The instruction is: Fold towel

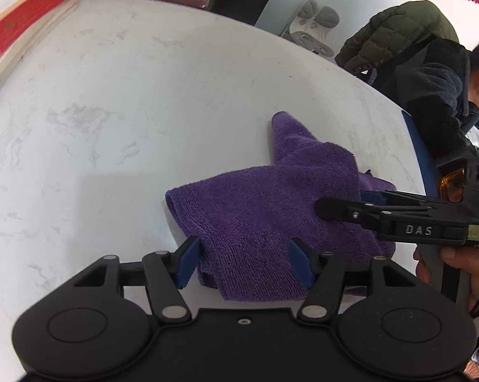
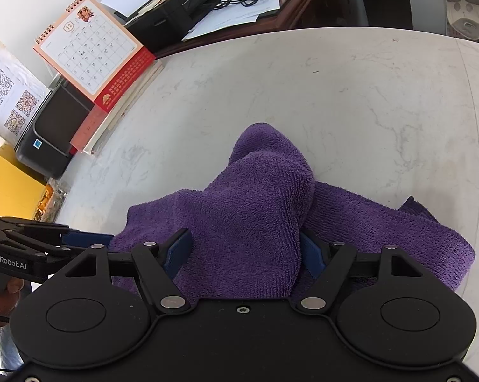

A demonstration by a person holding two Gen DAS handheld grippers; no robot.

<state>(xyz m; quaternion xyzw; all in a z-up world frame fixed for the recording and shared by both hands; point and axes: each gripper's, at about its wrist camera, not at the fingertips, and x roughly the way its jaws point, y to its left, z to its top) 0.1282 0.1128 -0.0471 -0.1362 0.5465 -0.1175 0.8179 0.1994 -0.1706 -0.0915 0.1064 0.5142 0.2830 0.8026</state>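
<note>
A: Where's the towel [image 1: 271, 216]?
B: Bunched on the surface [image 1: 144, 111], between both grippers' fingers.
A: Gripped?
B: No. Left gripper [image 1: 244, 262] and right gripper [image 2: 245, 254] both gape, straddling folds.

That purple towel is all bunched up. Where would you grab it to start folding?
Probably the free corner of the purple towel, the pointed tip lying flat on the white table on the far side of the heap. It sticks out clear of the bunched middle, so fingers coming from beyond it could pinch one layer. The left gripper stands open around the near fold.
</note>
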